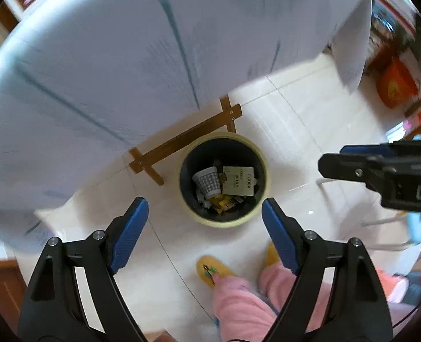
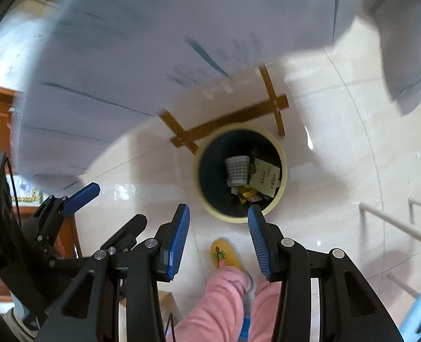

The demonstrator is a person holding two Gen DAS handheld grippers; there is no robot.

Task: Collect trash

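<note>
Showing both tongs spread above the bin, right view only

The beige card in the bin reads "CODEX".

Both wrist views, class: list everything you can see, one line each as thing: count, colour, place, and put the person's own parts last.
trash bin: one, pale yellow rim with dark inside, on the floor beside the table's foot
paper cup: one, white with grey grid, lying in the bin
card: one, cream with printed text, in the bin beside the cup
wrappers: a few, yellow and dark, at the bin's bottom
tablecloth: one, white with dark lines, draped over the table above the bin
table foot: one, brown wood, on the floor under the cloth
floor: white tiles
slippers: two, yellow, below the bin
trousers: pink, at bottom
left gripper: black with blue pads, open, empty
right gripper: same, open, empty
</note>
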